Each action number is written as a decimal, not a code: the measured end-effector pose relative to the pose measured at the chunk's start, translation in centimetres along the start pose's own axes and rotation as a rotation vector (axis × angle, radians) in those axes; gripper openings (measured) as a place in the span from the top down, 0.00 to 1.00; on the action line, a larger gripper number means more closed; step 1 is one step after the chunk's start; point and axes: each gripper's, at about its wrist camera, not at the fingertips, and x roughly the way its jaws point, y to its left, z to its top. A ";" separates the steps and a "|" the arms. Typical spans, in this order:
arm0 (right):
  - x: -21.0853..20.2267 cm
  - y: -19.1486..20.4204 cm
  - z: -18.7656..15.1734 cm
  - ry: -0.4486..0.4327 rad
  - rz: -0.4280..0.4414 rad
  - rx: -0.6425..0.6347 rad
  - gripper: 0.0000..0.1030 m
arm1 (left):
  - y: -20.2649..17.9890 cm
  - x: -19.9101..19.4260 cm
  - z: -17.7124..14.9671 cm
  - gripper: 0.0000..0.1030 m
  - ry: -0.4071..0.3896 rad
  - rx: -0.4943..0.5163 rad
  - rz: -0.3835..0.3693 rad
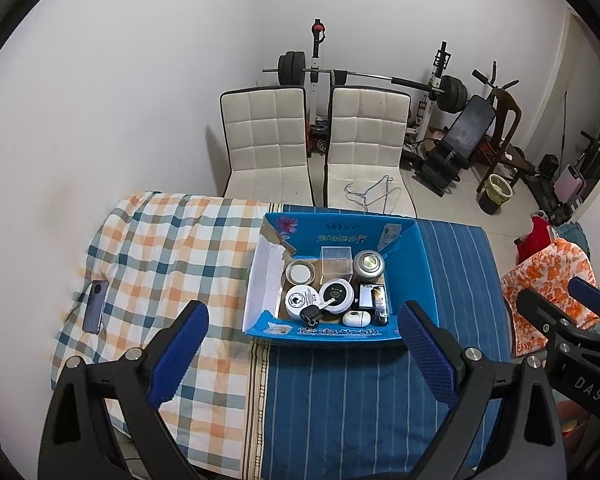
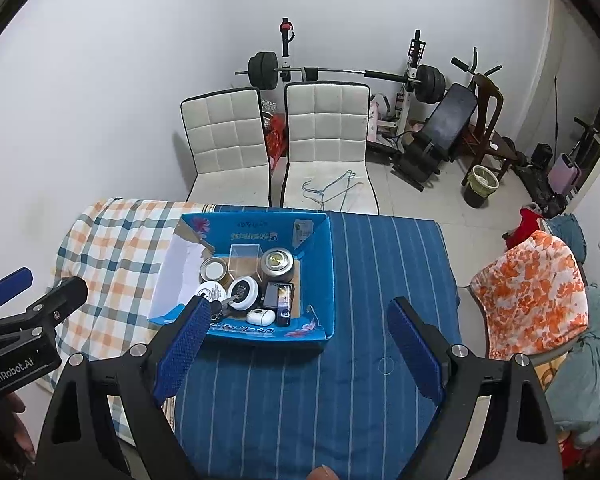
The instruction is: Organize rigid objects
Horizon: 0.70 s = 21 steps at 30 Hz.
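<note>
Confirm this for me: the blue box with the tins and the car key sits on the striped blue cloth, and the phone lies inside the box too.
Not quite. The phone is not in the blue box; it lies out on the checked blanket, left of the box, as the left wrist view shows. The rest stands: the box sits on the striped blue cloth with the tins and car key inside.

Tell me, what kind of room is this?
Probably a spare room in someone's home, used for exercise and storage. A barbell rests on its rack by the wall, beside a workout bench. Two white padded chairs stand behind a cloth-covered table holding a blue cardboard box of small things.
</note>
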 end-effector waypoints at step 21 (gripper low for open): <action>0.7 0.4 -0.9 0.043 0.002 -0.008 0.11 | 0.4 0.9 0.1 0.06 0.060 0.008 0.002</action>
